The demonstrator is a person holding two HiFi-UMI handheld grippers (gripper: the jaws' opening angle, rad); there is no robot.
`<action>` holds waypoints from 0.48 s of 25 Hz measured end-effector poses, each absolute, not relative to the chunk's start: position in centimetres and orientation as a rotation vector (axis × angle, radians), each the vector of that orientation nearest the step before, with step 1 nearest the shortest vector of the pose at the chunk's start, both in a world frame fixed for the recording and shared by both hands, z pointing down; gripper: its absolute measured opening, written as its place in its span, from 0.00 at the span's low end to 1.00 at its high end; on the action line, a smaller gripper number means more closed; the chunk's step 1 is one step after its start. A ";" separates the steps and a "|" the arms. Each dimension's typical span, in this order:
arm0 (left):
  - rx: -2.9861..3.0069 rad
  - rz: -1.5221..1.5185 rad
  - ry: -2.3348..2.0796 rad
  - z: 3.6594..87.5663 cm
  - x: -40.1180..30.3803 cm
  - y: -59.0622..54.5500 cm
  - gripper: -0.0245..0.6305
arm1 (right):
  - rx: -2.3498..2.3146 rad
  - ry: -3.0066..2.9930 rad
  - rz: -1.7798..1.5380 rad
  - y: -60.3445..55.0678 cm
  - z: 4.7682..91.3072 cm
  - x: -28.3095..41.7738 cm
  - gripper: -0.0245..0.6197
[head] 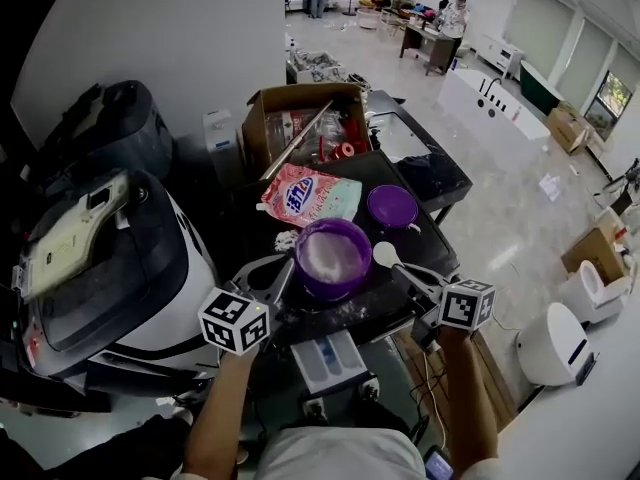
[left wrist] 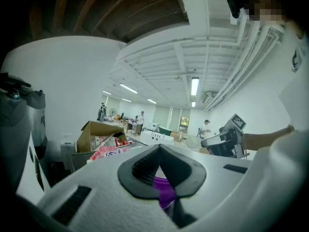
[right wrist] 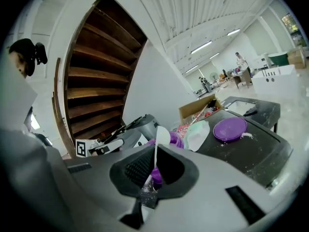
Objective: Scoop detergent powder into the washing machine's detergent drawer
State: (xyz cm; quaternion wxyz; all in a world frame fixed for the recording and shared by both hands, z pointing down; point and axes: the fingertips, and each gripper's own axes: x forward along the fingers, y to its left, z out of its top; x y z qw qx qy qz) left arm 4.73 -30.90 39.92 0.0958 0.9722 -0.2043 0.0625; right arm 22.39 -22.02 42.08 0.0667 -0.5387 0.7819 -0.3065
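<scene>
The left gripper [head: 284, 274] [left wrist: 161, 178] has its jaws clamped on the near-left rim of the purple tub [head: 332, 258] [left wrist: 167, 193], which stands upright on the dark top [head: 428, 236] with white powder inside. The right gripper [head: 424, 280] [right wrist: 153, 171] has its jaws closed on the handle of a white scoop [head: 386, 256] [right wrist: 161, 135]. The scoop's bowl sits just right of the tub's rim; whether it carries powder cannot be judged. The purple lid [head: 392, 206] [right wrist: 230, 128] lies flat beyond the tub, with some powder spilt beside it. The detergent bag [head: 310, 196] [right wrist: 198, 132] lies to the lid's left, and an open cardboard box [head: 300, 118] stands farther back. The drawer [head: 330, 360] projects open at the near edge, below the tub, apparently part of the machine under the dark top.
</scene>
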 end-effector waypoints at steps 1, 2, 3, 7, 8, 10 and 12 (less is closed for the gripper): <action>2.890 0.196 -0.600 40.0 4.8 -30.8 0.04 | -1.631 2.341 -0.922 -21.4 42.1 22.4 0.05; 2.897 0.209 -0.595 40.1 4.8 -30.6 0.04 | -1.635 2.327 -0.924 -20.7 42.2 22.4 0.05; 2.897 0.215 -0.589 40.2 4.7 -30.4 0.04 | -1.638 2.315 -0.928 -20.1 42.3 22.3 0.05; 2.857 0.198 -0.599 41.0 4.5 -29.9 0.04 | -1.658 2.300 -0.926 -18.4 42.4 22.6 0.05; 2.851 0.211 -0.619 41.4 4.4 -29.8 0.04 | -1.662 2.302 -0.924 -18.1 42.4 22.6 0.05; 2.850 0.250 -0.660 42.1 4.2 -29.4 0.04 | -1.667 2.312 -0.925 -17.8 42.5 22.7 0.05; 2.864 0.286 -0.681 42.5 4.2 -28.6 0.04 | -1.657 2.327 -0.926 -17.5 42.6 22.7 0.05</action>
